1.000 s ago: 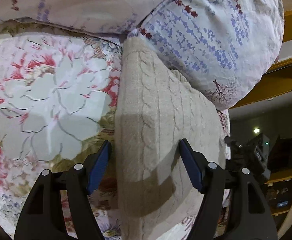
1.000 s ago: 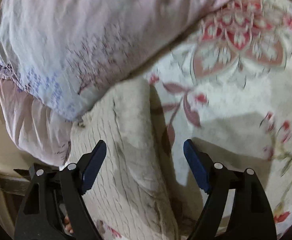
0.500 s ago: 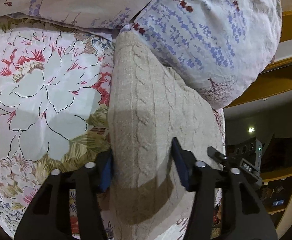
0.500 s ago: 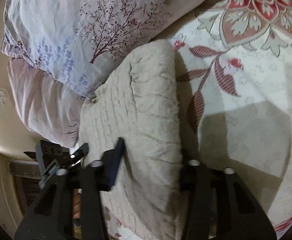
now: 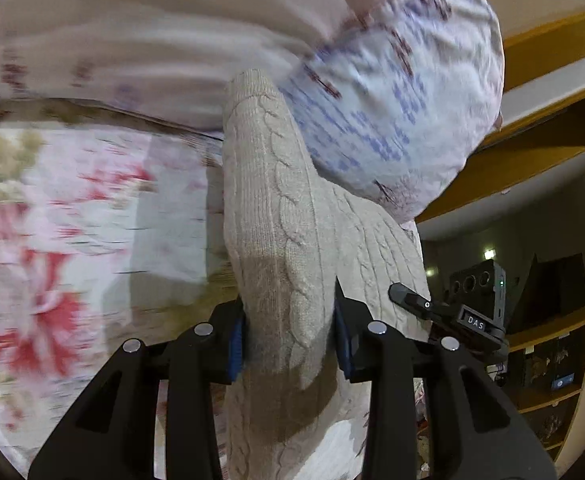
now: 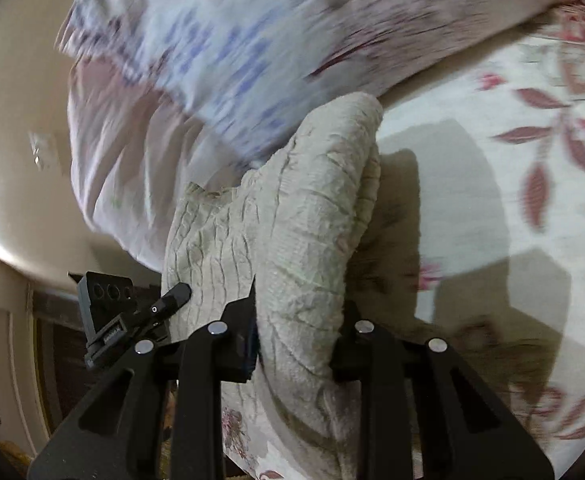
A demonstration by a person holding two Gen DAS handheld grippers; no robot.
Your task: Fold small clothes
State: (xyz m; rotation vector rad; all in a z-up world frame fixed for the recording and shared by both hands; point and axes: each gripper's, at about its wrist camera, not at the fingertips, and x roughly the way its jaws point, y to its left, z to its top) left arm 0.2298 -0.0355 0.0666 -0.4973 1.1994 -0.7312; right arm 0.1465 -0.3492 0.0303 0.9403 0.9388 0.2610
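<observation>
A beige cable-knit sweater (image 5: 276, 208) lies folded on a floral bedspread (image 5: 52, 220), its far end against the pillows. My left gripper (image 5: 290, 332) is closing, and its blue pads pinch one end of the folded knit, which bunches between them. At the other end of the same sweater (image 6: 312, 216), my right gripper (image 6: 296, 332) is closing too, with the fabric squeezed between its jaws. Each view shows the other gripper beyond the knit. Both held ends are raised off the bedspread (image 6: 472, 208).
Two pillows lean behind the sweater, one pale pink (image 5: 132, 40) and one with blue print (image 5: 392, 100). Wooden shelving (image 5: 540, 152) and a dim room lie past the bed's edge on the left wrist view's right. A cream wall (image 6: 20, 152) borders the right wrist view.
Both grippers went from open around the sweater's ends to pinching them. The gripped ends have lifted and drawn up into a narrower ridge, and both views now blur with movement.
</observation>
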